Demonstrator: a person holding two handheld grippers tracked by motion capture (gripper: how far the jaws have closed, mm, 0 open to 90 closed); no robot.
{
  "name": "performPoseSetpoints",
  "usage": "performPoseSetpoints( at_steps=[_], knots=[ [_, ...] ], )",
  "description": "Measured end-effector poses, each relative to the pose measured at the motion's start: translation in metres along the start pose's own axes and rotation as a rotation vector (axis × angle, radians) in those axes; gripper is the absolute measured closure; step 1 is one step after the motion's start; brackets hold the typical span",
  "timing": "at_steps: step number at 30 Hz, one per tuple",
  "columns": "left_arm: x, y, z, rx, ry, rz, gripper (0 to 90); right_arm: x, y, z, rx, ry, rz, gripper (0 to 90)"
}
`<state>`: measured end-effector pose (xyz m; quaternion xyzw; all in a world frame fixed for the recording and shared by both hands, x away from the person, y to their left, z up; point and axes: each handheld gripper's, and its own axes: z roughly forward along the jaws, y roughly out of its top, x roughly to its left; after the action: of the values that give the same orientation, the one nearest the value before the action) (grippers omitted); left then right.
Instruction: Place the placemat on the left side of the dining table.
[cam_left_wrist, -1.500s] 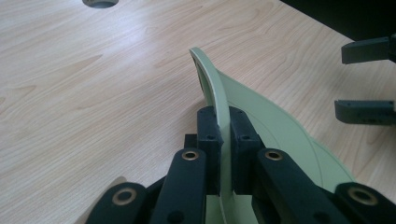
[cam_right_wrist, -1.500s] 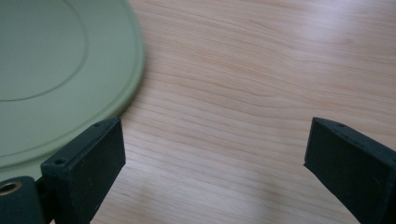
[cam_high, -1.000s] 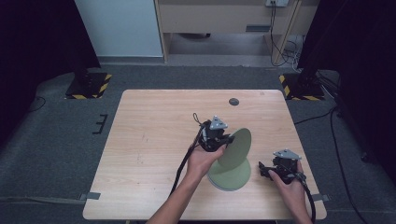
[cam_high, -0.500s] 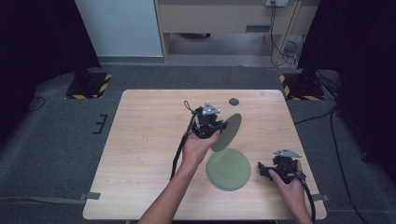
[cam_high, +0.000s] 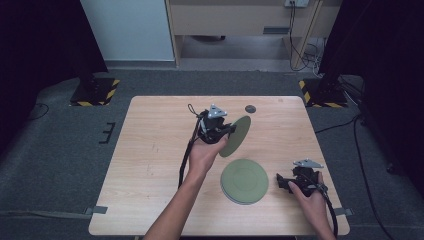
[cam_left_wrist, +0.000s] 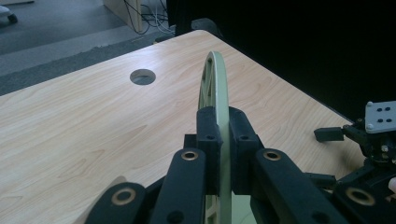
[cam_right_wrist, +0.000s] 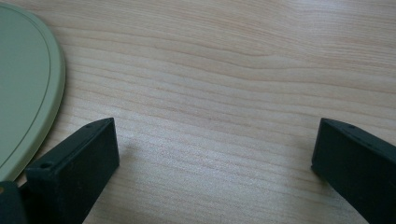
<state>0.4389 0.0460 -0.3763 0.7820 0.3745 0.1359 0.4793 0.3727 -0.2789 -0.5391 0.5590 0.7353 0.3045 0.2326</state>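
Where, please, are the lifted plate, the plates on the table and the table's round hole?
Lifted plate (cam_high: 237, 135), high view, its face.
Stacked plates (cam_high: 244, 180), high view, top plate's middle.
Hole (cam_left_wrist: 142, 76), left gripper view, its centre.

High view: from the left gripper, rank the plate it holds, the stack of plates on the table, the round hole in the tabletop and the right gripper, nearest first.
From the left gripper:
1. Held plate, clamped on edge between its jaws.
2. Round hole, just beyond it, toward the table's far edge.
3. Stack of plates, flat on the table, nearer the person.
4. Right gripper, at the near right corner.
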Motion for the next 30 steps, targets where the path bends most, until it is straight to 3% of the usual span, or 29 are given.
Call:
performPoseSetpoints(
  at_steps=[18, 30],
  knots=[
    [0.027, -0.004, -0.027, -0.019, 0.044, -0.028, 85.3, 0.0, 0.0, 0.0, 0.0, 0.0, 0.002, 0.8],
    [0.05, -0.017, -0.045, -0.024, 0.083, -0.055, 85.4, 0.0, 0.0, 0.0, 0.001, 0.001, 0.001, 0.8]
  ],
)
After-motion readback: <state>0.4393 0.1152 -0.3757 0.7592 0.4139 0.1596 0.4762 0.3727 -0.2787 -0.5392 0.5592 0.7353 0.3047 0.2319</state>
